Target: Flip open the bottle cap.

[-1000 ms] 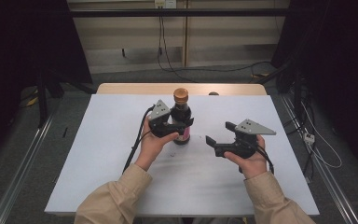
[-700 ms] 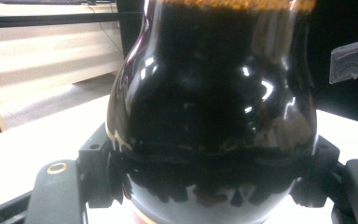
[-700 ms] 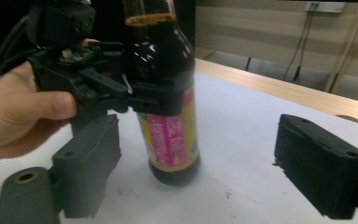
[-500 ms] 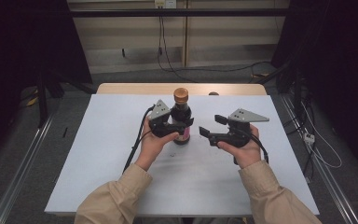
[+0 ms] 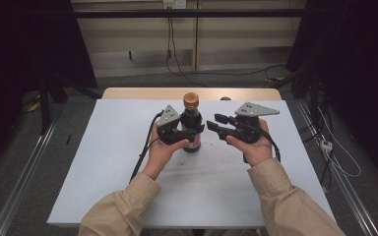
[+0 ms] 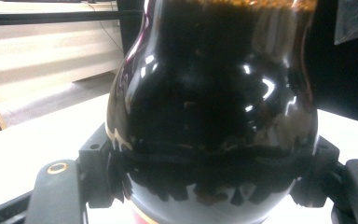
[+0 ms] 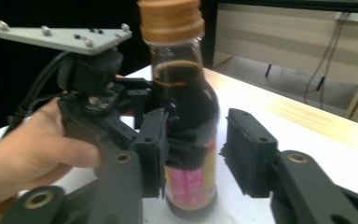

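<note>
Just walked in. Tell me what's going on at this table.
A person at a white table works a gripper in each hand on a dark bottle with a tan cap. The left gripper is clamped around the bottle's body and holds it upright on the table. The right gripper is beside the bottle, apart from it, at about neck height. Its jaws have just been closing, with nothing pressed between them.

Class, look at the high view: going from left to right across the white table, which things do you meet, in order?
Left gripper, clamped on the bottle → dark sauce bottle with an orange cap → right gripper, its jaws just closing on nothing, short of the bottle.
</note>
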The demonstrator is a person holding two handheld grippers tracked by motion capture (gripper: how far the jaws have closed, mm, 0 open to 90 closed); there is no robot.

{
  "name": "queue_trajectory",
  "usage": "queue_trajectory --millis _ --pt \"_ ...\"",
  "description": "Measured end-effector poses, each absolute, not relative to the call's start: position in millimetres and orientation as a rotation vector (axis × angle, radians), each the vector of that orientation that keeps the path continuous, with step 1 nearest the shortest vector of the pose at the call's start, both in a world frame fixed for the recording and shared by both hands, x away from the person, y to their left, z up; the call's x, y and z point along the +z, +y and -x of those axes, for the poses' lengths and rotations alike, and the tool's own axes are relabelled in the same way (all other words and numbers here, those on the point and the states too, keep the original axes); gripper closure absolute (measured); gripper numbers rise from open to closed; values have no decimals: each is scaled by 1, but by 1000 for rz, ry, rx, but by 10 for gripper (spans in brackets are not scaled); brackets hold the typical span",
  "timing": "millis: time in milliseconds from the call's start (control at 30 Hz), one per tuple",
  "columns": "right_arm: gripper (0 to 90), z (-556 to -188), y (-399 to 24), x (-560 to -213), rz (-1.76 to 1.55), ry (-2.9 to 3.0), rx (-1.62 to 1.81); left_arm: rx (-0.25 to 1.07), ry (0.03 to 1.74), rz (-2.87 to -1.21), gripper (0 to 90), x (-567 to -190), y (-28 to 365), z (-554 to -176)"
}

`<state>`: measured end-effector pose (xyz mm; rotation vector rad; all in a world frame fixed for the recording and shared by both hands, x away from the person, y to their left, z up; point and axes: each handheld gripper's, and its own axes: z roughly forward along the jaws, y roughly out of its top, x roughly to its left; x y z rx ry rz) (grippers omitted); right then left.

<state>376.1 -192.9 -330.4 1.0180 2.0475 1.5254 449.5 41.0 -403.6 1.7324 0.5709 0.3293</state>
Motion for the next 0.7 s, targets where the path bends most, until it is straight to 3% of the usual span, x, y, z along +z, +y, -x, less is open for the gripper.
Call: queue_trajectory --millis 267,533,700 --pt "696 -385 -185 -319 -1039 2042 1518 329 573 -1734 267 -404 41 -449" --pt "899 -392 -185 -314 -1044 2048 1538 326 574 -1735 267 -404 41 -449" --pt "900 -397 -183 -311 -1037 2060 1530 326 573 -1739 268 -404 41 -450"
